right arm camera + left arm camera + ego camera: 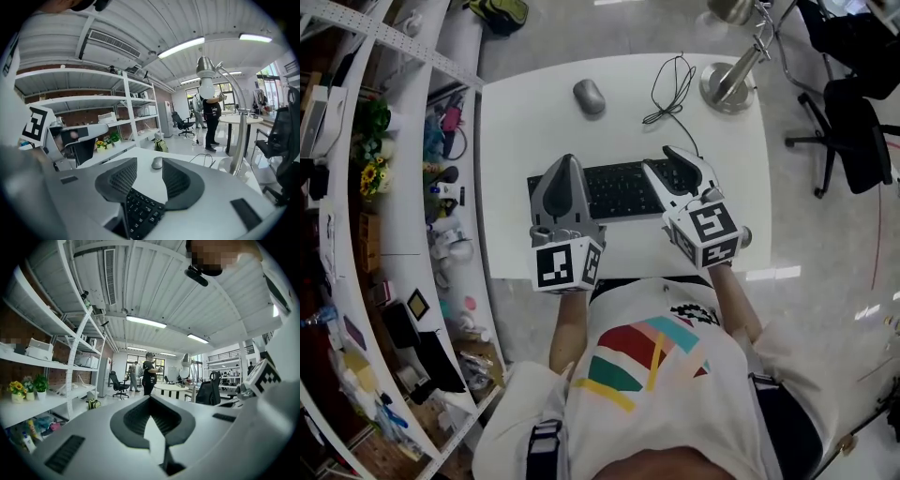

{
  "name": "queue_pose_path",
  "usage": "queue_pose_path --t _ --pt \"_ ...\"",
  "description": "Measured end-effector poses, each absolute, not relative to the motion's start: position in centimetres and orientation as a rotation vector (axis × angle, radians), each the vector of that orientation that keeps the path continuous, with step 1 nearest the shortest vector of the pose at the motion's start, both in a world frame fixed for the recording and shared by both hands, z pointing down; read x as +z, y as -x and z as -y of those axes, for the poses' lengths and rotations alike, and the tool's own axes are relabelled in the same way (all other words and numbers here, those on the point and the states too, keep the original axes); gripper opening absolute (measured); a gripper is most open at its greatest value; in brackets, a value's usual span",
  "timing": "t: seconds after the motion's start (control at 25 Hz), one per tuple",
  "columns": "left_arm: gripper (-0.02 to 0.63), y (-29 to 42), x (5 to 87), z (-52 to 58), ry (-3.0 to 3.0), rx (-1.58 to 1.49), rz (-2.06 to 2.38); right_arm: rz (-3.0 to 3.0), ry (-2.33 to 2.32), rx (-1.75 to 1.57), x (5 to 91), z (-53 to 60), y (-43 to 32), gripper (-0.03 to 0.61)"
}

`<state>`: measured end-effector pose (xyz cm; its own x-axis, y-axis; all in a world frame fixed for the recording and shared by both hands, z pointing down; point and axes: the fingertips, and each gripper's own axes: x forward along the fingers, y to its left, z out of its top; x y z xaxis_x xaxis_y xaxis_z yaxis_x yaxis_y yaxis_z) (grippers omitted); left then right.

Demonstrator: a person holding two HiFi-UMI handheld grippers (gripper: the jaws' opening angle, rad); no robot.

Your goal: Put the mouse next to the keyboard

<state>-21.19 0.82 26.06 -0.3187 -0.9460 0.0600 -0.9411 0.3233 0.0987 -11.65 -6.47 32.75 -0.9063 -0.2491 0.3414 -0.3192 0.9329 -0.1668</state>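
The task is at its start: the mouse (589, 96) lies untouched near the far edge of the white table (516, 131), well apart from the black keyboard (623, 187). Both tools hover over the keyboard. The left gripper (569, 161) has its jaws together and holds nothing. The right gripper (664, 161) stands partly open and empty, with the mouse framed far off in its gap. Next comes a reach forward to the mouse. It is small, grey, rounded and smooth, and probably slippery.
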Motion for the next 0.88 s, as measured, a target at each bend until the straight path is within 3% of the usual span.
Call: queue_pose_path --t 0.24,0.44,0.48,0.52,0.6,0.88 --pt "0.044 25.1 27.0 0.1 -1.762 -0.101 2.428 2.748 -0.167 0.484 33.7 5.2 17.0 0.147" --pt "0.044 28.0 28.8 0.6 -1.753 -0.112 2.383 2.776 -0.234 0.376 34.1 7.6 22.0 0.149" --pt "0.044 28.5 29.3 0.6 -1.749 -0.115 2.374 2.785 -0.283 0.341 34.3 8.5 23.0 0.16" --pt "0.044 29.2 29.9 0.6 -1.743 -0.119 2.366 2.785 -0.327 0.303 34.5 9.3 24.0 0.248" --pt "0.044 30.4 30.7 0.5 -1.727 -0.126 2.353 2.758 -0.371 0.243 35.2 10.5 26.2 0.323" --pt "0.044 34.3 33.3 0.9 -1.69 -0.136 2.314 2.553 -0.4 0.359 43.4 14.1 32.2 0.336"
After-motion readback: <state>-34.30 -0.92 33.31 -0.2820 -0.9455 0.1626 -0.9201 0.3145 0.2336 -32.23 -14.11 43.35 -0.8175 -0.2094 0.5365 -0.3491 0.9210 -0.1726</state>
